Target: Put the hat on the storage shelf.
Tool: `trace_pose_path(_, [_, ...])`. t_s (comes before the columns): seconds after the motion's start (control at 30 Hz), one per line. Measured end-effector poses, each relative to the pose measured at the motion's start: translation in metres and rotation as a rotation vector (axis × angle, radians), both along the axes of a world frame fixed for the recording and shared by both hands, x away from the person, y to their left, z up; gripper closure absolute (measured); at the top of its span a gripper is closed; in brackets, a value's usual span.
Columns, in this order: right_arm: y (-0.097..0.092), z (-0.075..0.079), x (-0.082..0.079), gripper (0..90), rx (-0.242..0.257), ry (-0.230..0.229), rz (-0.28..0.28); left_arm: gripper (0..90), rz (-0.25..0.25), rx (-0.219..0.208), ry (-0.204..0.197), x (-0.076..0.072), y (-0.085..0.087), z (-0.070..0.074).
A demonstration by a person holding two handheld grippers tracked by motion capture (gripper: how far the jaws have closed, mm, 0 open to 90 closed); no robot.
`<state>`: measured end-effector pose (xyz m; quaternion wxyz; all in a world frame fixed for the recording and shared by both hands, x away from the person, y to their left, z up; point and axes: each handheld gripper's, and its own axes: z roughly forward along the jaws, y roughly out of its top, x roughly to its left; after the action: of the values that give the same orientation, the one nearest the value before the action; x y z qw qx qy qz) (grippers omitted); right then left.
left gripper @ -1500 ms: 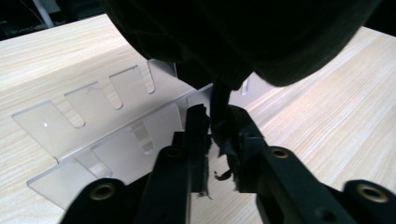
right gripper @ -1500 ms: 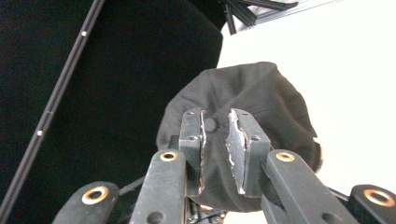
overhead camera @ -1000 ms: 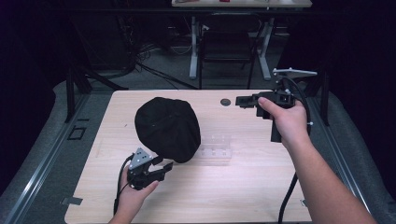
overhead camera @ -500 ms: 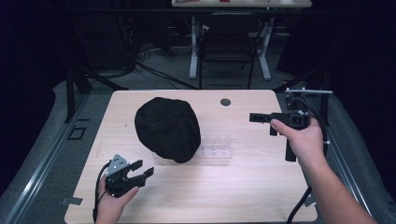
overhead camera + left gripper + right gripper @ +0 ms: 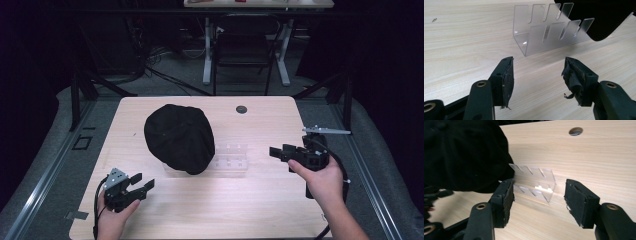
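Note:
A black cap [image 5: 179, 137] lies on the middle of the wooden table [image 5: 260, 210], its right part resting over a clear slotted plastic rack [image 5: 231, 159]. The left gripper view has the rack [image 5: 550, 31] ahead with the cap [image 5: 599, 15] covering its far end. My left gripper [image 5: 142, 187] sits near the front left of the table, open and empty [image 5: 537, 75]. At the right edge my right gripper [image 5: 276, 152] points left toward the rack [image 5: 534, 183], open with nothing between its pads [image 5: 537, 195]. The cap [image 5: 461, 152] fills that view's left side.
A round grommet hole [image 5: 241, 109] sits near the table's far edge. A metal rail [image 5: 45, 175] runs along the left side and another [image 5: 370, 190] along the right. Behind the table stand a chair [image 5: 244, 50] and a second desk's legs.
My right gripper has drawn back from the far right corner toward the near right, lower over the table. My left gripper has pulled away from the cap to the front left.

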<state>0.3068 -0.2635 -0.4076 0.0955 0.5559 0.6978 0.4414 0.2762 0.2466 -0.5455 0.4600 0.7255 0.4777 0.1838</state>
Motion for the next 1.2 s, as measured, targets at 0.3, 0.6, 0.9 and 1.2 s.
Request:
trace_pose_path(0.3, [-0.006, -0.038, -0.022, 34.1, -0.140, -0.092, -0.068, 41.4, -0.008, 0.013, 0.008, 0.000, -0.002, -0.004])
trace_pose_path(0.6, [-0.010, -0.073, -0.036, 31.5, -0.201, -0.085, -0.075, 41.4, -0.012, 0.019, 0.007, 0.000, -0.003, -0.006])
trace_pose_path(0.9, [-0.007, -0.106, -0.047, 32.9, -0.266, -0.141, -0.111, 41.4, -0.009, 0.013, 0.007, 0.000, -0.002, -0.008])
trace_pose_path(1.2, [-0.010, -0.130, -0.054, 34.3, -0.259, -0.189, -0.112, 41.5, -0.021, 0.028, 0.001, 0.000, -0.005, -0.008])
